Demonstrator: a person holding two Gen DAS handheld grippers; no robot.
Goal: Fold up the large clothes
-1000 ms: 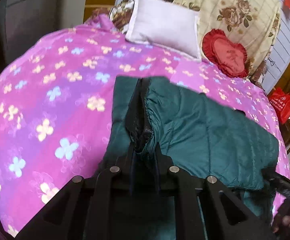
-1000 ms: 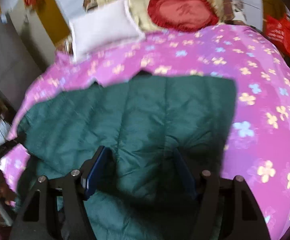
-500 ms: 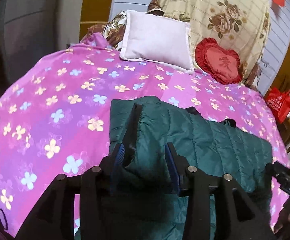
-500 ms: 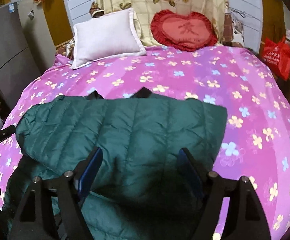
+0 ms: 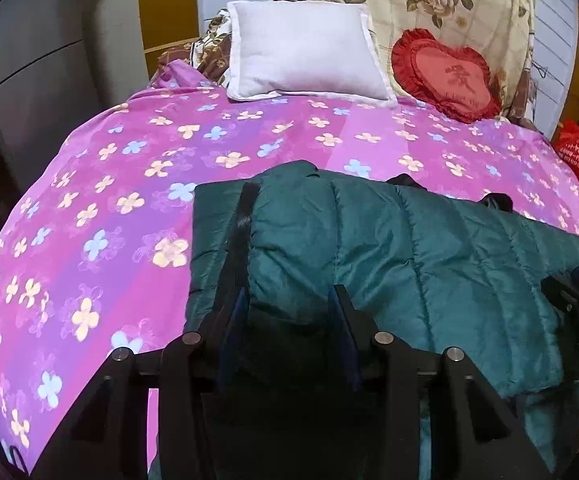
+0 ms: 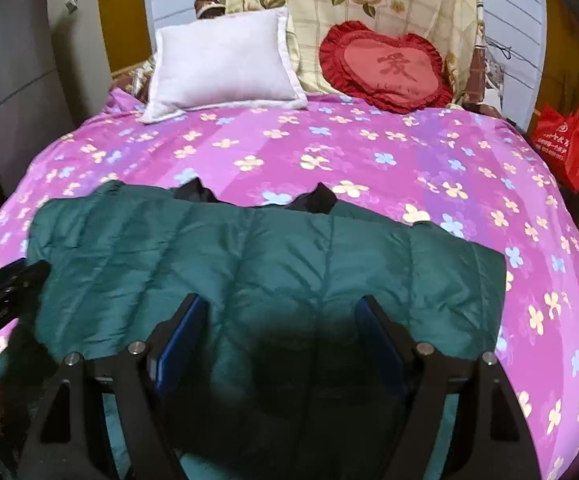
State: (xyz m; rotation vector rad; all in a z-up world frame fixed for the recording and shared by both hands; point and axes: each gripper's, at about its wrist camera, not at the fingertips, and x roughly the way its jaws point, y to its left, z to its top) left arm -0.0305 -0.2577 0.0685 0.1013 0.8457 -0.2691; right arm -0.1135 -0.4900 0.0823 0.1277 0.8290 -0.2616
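A dark green quilted jacket (image 5: 409, 256) lies folded across the near part of a pink flowered bed cover (image 5: 101, 216). Its black zipper edge (image 5: 241, 220) shows at the left side. My left gripper (image 5: 289, 304) is open, its fingers either side of the jacket's left folded edge. In the right wrist view the jacket (image 6: 269, 252) spreads wide, with its black collar (image 6: 317, 196) at the far edge. My right gripper (image 6: 281, 312) is open above the jacket's near middle, holding nothing. Each gripper shows at the other view's edge.
A white pillow (image 5: 305, 52) and a red heart cushion (image 5: 445, 76) lie at the head of the bed against a floral blanket (image 6: 369, 0). A red bag (image 6: 565, 144) stands to the right. A grey cabinet (image 5: 29, 80) stands to the left.
My left gripper opened and let go of the jacket's edge, which now lies folded over. Both grippers drew back towards the near side of the bed.
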